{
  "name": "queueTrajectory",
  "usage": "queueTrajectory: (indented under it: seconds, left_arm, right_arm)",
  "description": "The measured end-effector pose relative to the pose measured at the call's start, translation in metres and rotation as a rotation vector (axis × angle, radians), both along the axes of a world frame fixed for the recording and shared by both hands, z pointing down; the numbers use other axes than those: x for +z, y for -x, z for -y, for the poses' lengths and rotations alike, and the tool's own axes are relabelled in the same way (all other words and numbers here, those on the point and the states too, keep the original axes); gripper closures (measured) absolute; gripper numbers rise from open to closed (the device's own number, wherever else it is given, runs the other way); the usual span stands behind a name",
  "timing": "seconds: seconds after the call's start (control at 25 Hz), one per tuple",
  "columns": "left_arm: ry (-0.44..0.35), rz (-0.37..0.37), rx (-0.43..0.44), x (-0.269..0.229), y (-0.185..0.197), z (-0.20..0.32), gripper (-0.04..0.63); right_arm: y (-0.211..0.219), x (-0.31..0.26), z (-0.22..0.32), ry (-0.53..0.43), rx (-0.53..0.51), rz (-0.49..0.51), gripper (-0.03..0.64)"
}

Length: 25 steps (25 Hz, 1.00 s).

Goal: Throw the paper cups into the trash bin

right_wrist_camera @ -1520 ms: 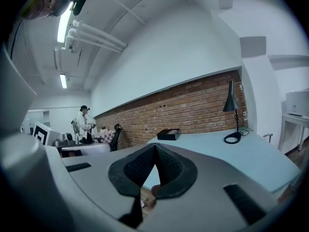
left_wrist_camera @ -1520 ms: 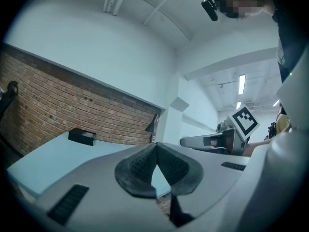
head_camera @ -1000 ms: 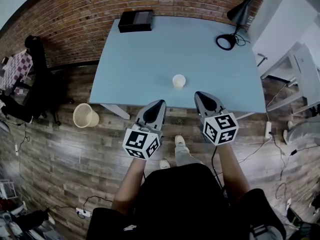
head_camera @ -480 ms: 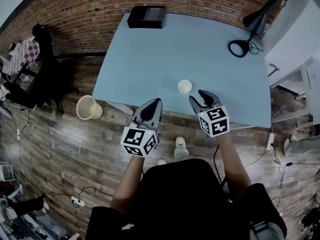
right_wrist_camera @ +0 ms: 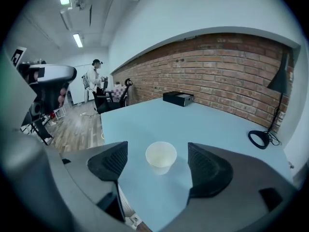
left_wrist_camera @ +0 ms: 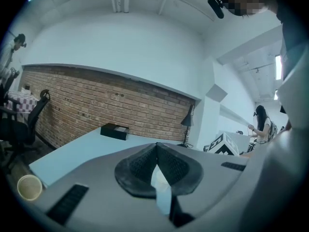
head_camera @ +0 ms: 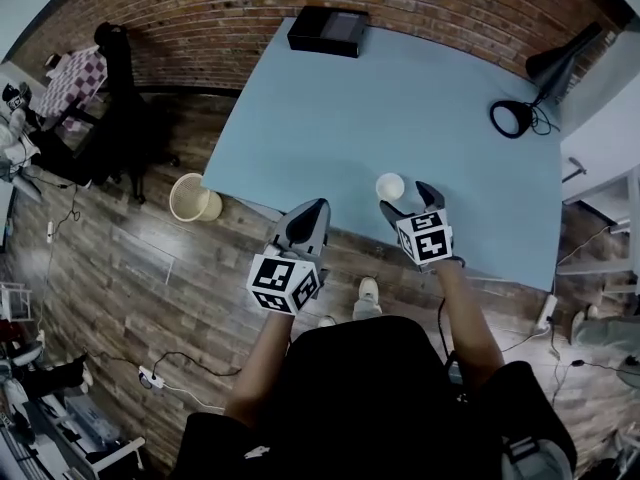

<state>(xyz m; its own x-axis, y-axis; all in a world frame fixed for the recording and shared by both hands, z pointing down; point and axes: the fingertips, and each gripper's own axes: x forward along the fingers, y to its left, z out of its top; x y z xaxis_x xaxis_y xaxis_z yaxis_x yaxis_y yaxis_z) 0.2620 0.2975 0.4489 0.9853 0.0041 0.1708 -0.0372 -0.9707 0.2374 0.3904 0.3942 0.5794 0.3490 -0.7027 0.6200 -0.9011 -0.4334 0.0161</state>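
Blue table (head_camera: 400, 98): upright white paper cup (head_camera: 390, 186)

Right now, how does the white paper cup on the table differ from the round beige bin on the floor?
The white paper cup stands on the light blue table, near its front edge; the round beige bin stands on the wood floor off the table's corner. The cup looks smaller and plain white; the bin wider and beige. Both stand upright with open tops.

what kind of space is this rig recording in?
Most likely an office or lab workroom: a large blue table with a black desk lamp, an office chair by the brick wall, and a wastebasket on the wood floor.
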Motion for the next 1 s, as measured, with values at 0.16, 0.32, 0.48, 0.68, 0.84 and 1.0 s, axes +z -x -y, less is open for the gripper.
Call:
queueTrajectory:
  seconds: [0.16, 0.32, 0.48, 0.68, 0.84, 1.0]
  left_arm:
    - [-0.003, 0.010, -0.047, 0.003, 0.002, 0.005, 0.586]
    - [-0.001, 0.030, -0.083, 0.008, 0.003, 0.007, 0.586]
    - [0.004, 0.043, -0.106, 0.011, 0.005, 0.010, 0.586]
    - [0.011, 0.056, -0.146, 0.018, 0.008, 0.009, 0.586]
    - [0.016, 0.053, -0.166, 0.019, 0.005, 0.008, 0.586]
    - [0.003, 0.046, -0.168, 0.016, -0.003, 0.004, 0.586]
  right_arm:
    - [-0.008, 0.031, 0.004, 0.059, -0.022, 0.036, 0.181]
    - [-0.016, 0.059, 0.004, 0.121, -0.033, 0.049, 0.170]
    - [-0.018, 0.080, 0.007, 0.183, -0.079, 0.042, 0.170]
    - [-0.022, 0.091, 0.009, 0.212, -0.129, 0.027, 0.172]
    - [-0.025, 0.091, 0.012, 0.217, -0.154, 0.028, 0.172]
    - [-0.027, 0.092, 0.016, 0.235, -0.193, 0.020, 0.172]
